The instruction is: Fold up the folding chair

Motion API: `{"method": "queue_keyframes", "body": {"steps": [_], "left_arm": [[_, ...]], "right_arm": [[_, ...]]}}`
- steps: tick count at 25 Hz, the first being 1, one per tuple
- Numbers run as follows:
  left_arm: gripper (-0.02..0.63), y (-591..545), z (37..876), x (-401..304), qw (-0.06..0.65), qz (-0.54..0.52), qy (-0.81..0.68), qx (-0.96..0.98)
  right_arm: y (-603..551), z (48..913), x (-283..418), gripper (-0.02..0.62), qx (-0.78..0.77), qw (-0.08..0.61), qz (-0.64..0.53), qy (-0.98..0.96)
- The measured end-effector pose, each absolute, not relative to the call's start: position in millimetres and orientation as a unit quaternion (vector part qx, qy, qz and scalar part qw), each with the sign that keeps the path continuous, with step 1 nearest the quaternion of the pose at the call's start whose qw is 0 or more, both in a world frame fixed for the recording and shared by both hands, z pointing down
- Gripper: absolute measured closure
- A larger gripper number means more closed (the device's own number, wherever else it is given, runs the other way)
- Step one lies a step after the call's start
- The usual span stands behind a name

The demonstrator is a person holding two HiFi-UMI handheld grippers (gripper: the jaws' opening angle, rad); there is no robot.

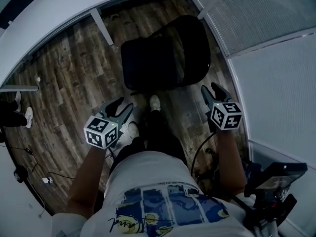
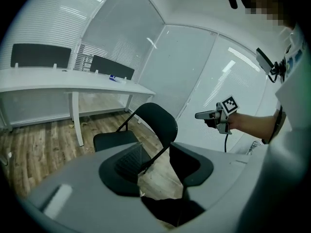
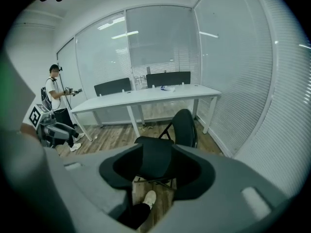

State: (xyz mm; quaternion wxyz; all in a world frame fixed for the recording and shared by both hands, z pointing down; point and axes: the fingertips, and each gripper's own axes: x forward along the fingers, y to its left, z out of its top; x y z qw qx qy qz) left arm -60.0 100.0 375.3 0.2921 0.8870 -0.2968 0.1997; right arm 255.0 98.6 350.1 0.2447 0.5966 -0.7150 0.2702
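A black folding chair [image 1: 163,58] stands unfolded on the wood floor ahead of me, its seat to the left and its backrest to the right in the head view. My left gripper [image 1: 123,104] hovers short of the seat's near left corner, open and empty. My right gripper [image 1: 210,88] hangs by the backrest's near right side, also open and empty. Neither touches the chair. In the left gripper view the chair [image 2: 146,125] shows beyond the parted jaws [image 2: 155,164]. In the right gripper view the chair [image 3: 167,140] sits straight ahead between the pads [image 3: 158,171].
A long white desk [image 1: 74,14] runs along the far wall behind the chair, with a leg [image 1: 101,28] near the seat. Glass walls with blinds [image 1: 276,73] close the right side. My shoe [image 1: 154,102] is just before the chair. Another person [image 3: 57,106] stands at the left.
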Motion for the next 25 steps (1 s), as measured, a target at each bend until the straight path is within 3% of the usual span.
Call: {"method": "queue_keyframes", "body": {"steps": [25], "left_arm": [[0.376, 0, 477, -16, 0.342, 0.227, -0.344, 0.845]], "right_arm": [[-18, 460, 354, 0.419, 0.585, 0.297, 0.344, -0.672]]}}
